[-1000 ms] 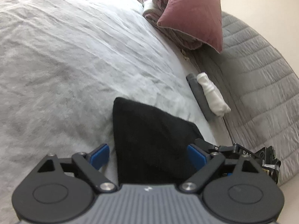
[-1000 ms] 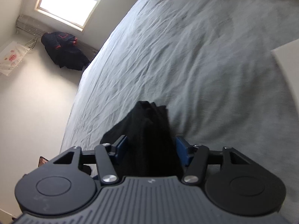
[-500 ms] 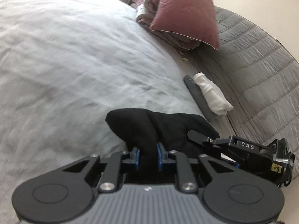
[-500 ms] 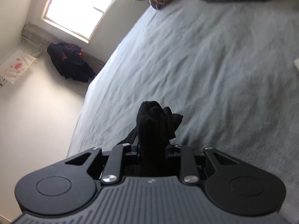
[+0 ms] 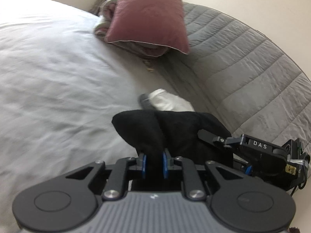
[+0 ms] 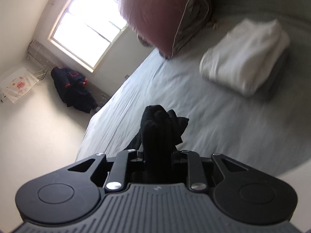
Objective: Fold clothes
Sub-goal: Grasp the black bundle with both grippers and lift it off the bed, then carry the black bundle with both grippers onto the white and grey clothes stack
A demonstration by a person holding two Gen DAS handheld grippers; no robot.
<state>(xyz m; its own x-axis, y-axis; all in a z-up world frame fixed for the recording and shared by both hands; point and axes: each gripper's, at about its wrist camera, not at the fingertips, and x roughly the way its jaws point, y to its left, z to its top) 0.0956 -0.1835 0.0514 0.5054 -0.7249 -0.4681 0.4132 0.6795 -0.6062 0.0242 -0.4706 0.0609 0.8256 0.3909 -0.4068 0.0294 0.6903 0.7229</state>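
A black garment (image 5: 175, 132) is held up off the pale grey bed sheet (image 5: 58, 77). My left gripper (image 5: 153, 163) is shut on one bunched edge of it. My right gripper (image 6: 158, 155) is shut on another bunch of the same black garment (image 6: 157, 134); its blue pads are hidden by the cloth. The right gripper's body also shows at the right of the left wrist view (image 5: 258, 153), close beside the left one. A folded white garment (image 6: 246, 54) lies on a folded dark grey one (image 5: 144, 101) at the bed's head.
A mauve pillow (image 5: 149, 15) rests on folded bedding against the grey quilted headboard (image 5: 243, 58). In the right wrist view a bright window (image 6: 87, 27) and a dark jacket (image 6: 73, 89) hang on the far wall, beyond the bed's edge.
Both grippers closed on the black garment, which lay flat on the sheet, and lifted it. Both have since moved toward the pillow and the folded white garment.
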